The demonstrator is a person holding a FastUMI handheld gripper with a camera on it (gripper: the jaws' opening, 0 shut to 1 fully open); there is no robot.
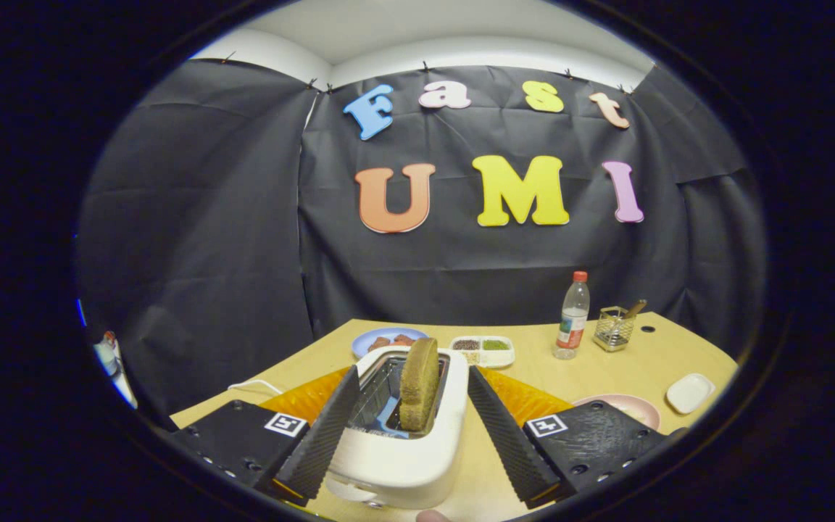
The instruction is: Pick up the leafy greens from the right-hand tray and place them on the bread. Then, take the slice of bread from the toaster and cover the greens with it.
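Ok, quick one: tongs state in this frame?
Tongs: open, holding nothing; the fingers straddle the white toaster, apart from the bread slice standing upright in its slot.

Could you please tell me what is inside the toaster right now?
A slice of bread stands upright in one slot of the white toaster, its top sticking out. Its lower part is hidden. The gripper has its jaws open, one on either side.
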